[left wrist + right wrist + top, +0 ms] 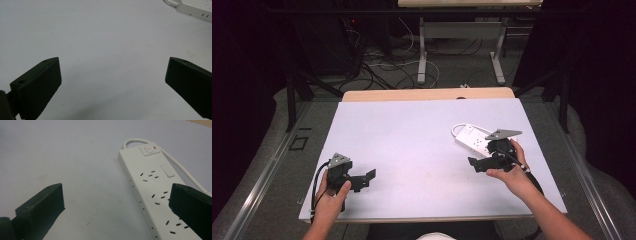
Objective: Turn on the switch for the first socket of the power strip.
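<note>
The left gripper (362, 179) rests low at the near left of the table (412, 130), jaws spread over bare surface. The right gripper (477, 164) hovers at the near end of the power strip (473, 141), jaws spread, one seemingly above the sockets. The strip lies flat, right of centre, its cable (172, 162) looping behind.

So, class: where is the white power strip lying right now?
In the high view, the power strip lies on the table's right half, just beyond the right gripper.
</note>
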